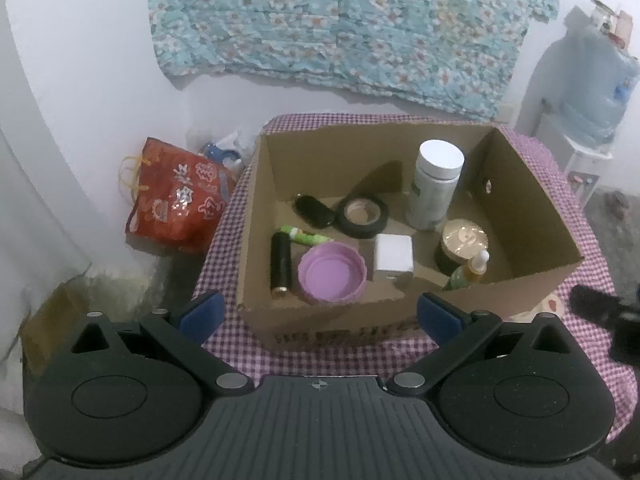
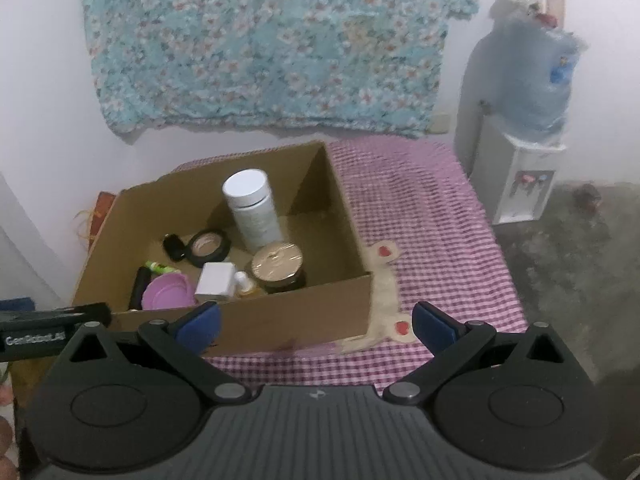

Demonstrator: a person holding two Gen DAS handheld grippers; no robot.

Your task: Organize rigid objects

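Note:
An open cardboard box [image 1: 532, 216] [image 2: 280, 320] stands on a purple checked tablecloth [image 2: 432, 240]. Inside lie a tall white-capped bottle [image 1: 434, 186] [image 2: 254, 208], a black tape roll [image 1: 362, 212], a purple lid [image 1: 332, 272] [image 2: 168, 292], a white cube [image 1: 394, 258] [image 2: 216, 280], a gold-lidded jar [image 1: 462, 246] [image 2: 278, 266], a small dropper bottle [image 1: 472, 270], a black cylinder [image 1: 280, 264], a green tube [image 1: 306, 236] and a black case [image 1: 314, 210]. My left gripper [image 1: 320, 314] is open and empty before the box's near wall. My right gripper [image 2: 316, 322] is open and empty at the box's near right corner.
A red gift bag [image 1: 176, 196] sits on the floor left of the table. A water dispenser [image 2: 524, 132] stands at the right by the wall. A floral cloth [image 1: 344, 28] hangs behind. The right gripper's body [image 1: 608, 316] shows at the left wrist view's right edge.

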